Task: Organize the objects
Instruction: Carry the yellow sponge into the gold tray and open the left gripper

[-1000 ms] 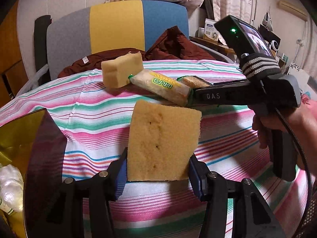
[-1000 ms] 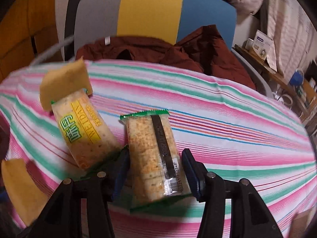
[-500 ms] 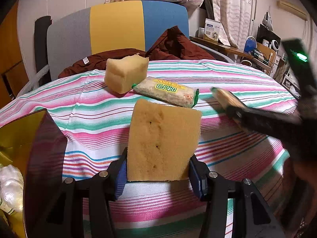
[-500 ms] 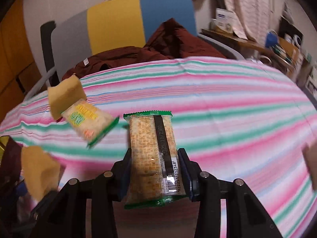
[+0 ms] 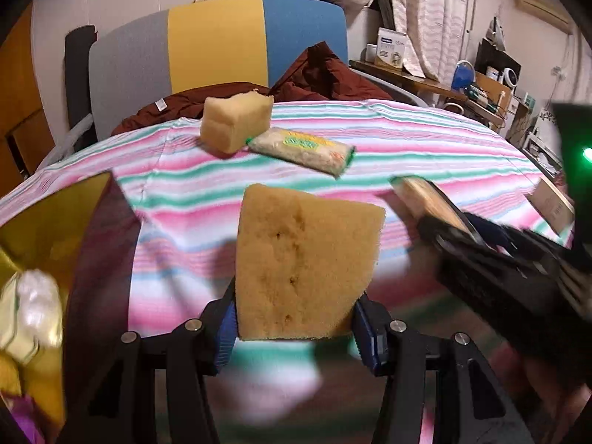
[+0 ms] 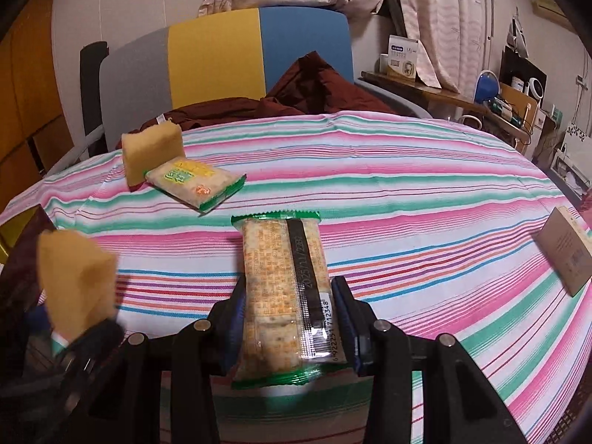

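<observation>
- My left claw [image 5: 294, 327] is clamped on a yellow sponge [image 5: 305, 266], blue pads pressed into its two sides; the sponge stands upright above the striped tablecloth [image 5: 425, 140].
- My right claw [image 6: 290, 327] is gripping a cracker packet [image 6: 285, 292] lengthwise, the black seam strip facing up, its green top edge pointing to 12 o'clock over the cloth.
- In the left wrist view that same packet and the right claw come in from 3 o'clock, blurred.
- In the right wrist view my sponge shows at 9 o'clock, blurred, with the left claw below it.
- A second cracker packet [image 6: 194, 183] lies flat on the cloth at about 11 o'clock from the held packet, one end touching a second sponge [image 6: 153, 153] that stands just behind it.
- A gold-lined dark box [image 5: 59, 229] sits at 9 o'clock in the left view, with pale wrapped items inside.
- A brown card box [image 6: 564, 249] lies at 3 o'clock in the right view, near the cloth's edge.
- At 12 o'clock, beyond the table, a dark red garment [image 6: 314, 88] is heaped against a grey, yellow and blue chair back [image 6: 214, 55].
</observation>
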### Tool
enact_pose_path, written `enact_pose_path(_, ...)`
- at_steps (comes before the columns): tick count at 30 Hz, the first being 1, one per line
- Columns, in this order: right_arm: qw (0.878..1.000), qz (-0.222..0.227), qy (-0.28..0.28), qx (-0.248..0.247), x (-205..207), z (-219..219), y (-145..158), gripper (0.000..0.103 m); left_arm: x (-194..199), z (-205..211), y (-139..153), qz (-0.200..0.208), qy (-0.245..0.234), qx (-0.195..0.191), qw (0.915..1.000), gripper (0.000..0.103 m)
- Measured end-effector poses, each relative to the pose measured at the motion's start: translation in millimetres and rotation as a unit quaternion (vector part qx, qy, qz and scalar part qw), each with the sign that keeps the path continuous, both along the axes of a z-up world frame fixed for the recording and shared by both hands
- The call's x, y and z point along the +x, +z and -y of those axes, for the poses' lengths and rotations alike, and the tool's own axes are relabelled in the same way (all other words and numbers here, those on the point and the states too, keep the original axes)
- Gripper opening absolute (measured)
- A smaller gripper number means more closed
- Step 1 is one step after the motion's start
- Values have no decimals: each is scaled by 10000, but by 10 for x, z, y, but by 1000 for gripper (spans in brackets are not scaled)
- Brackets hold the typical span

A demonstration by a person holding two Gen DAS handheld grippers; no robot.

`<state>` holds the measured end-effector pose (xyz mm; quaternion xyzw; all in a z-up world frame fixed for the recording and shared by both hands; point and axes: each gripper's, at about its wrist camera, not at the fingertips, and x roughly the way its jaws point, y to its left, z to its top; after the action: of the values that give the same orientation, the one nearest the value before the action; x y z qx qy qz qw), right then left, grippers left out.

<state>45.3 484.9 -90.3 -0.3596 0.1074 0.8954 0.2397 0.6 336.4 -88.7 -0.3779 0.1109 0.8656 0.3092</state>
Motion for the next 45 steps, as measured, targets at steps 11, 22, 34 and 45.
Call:
enact_pose_path(11,9998,20,-27,184,5,71,2,43,544,419,275,159,-251,688,9972,54)
enact_pose_path(22,9973,-465,-53,564,151,187,155,43,579,1142,672,-114,258,1152,9929,54)
enact_pose_path(34,9963,-417,362,662,140,415,280,43,102,1883,430,800,1004,1115,9854,54)
enact_pose_path(45,9887,-1066,1045,147,353,1125,640,43,183,2047,298,1081,828,871,9869,55)
